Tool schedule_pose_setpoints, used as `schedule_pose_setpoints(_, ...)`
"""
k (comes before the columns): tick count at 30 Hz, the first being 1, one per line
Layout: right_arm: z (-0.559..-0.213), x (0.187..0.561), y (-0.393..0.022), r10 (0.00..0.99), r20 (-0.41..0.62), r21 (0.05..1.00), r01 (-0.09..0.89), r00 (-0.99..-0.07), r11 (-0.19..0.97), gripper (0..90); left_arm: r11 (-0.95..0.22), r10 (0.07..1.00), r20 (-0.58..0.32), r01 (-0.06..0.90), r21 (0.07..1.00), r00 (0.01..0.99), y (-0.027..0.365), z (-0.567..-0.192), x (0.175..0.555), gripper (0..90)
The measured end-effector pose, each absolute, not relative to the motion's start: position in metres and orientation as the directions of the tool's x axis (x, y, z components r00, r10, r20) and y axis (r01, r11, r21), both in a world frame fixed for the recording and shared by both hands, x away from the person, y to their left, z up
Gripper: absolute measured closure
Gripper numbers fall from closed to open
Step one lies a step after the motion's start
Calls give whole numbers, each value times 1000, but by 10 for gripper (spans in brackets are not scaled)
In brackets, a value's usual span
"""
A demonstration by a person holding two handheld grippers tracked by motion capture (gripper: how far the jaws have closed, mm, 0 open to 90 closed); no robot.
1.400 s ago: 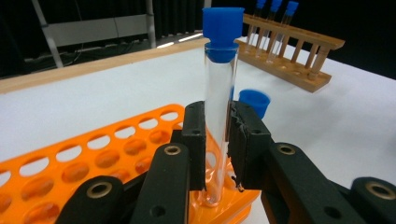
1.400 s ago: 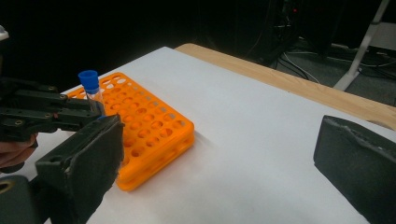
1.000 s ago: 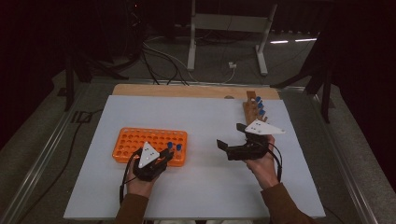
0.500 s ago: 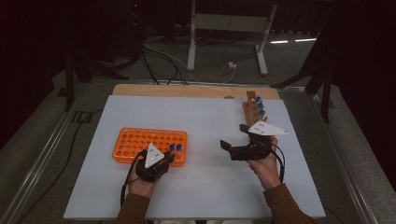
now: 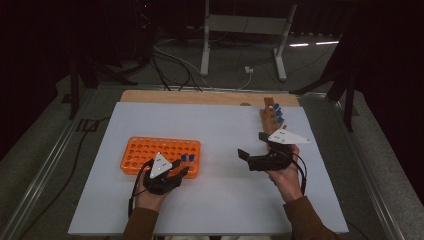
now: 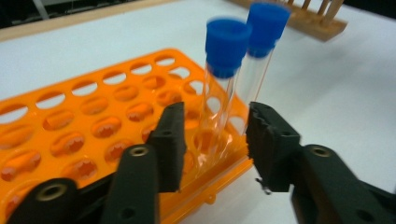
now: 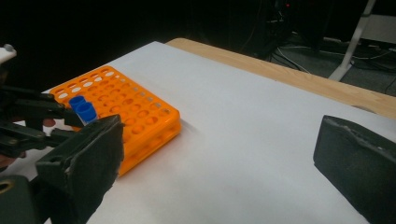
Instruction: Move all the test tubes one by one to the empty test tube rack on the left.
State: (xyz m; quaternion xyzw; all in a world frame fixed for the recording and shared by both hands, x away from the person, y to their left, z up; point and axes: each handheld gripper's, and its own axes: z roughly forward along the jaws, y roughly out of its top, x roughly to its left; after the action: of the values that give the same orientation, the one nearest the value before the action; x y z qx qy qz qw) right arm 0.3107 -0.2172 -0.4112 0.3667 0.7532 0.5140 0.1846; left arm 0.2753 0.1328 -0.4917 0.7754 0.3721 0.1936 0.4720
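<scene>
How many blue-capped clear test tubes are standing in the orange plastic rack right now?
2. Both blue-capped clear tubes stand side by side at the orange plastic rack's near corner: one between the left gripper's open jaws, the other just behind.

We see a white table with a wooden far edge; on it rest an orange rack and a wooden rack.

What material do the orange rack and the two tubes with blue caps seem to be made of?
Orange rack: probably moulded plastic; it looks glossy and slightly translucent, with even round holes.
Tubes: clear, so glass or clear plastic; the look leaves that open.
Blue caps: likely matte plastic, opaque and evenly coloured.
</scene>
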Motion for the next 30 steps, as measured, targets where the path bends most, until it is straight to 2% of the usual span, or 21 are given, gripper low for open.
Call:
schedule_pose_setpoints(5,-410,311,-220,748,96,910,363,-657,202,19,-230,752,-86,383,895,653,143,-484,272,522)
schedule_pose_setpoints(8,-409,312,-222,752,95,910,362,-652,200,19,-205,760,-87,365,908,645,149,-476,269,458)
schedule_pose_setpoints(16,-408,315,-225,762,86,910,361,-642,202,19,-175,802,-75,354,919,592,159,-465,264,197)
schedule_pose_setpoints(19,-407,317,-227,767,83,911,361,-637,202,19,-162,818,-77,356,920,570,164,-463,263,156)
schedule_pose_setpoints(24,-402,319,-233,777,73,912,357,-625,202,19,-148,839,-78,365,919,538,172,-461,262,17)
schedule_pose_setpoints(30,-398,324,-242,799,73,914,361,-597,186,19,-124,857,-76,348,929,509,173,-463,259,7)
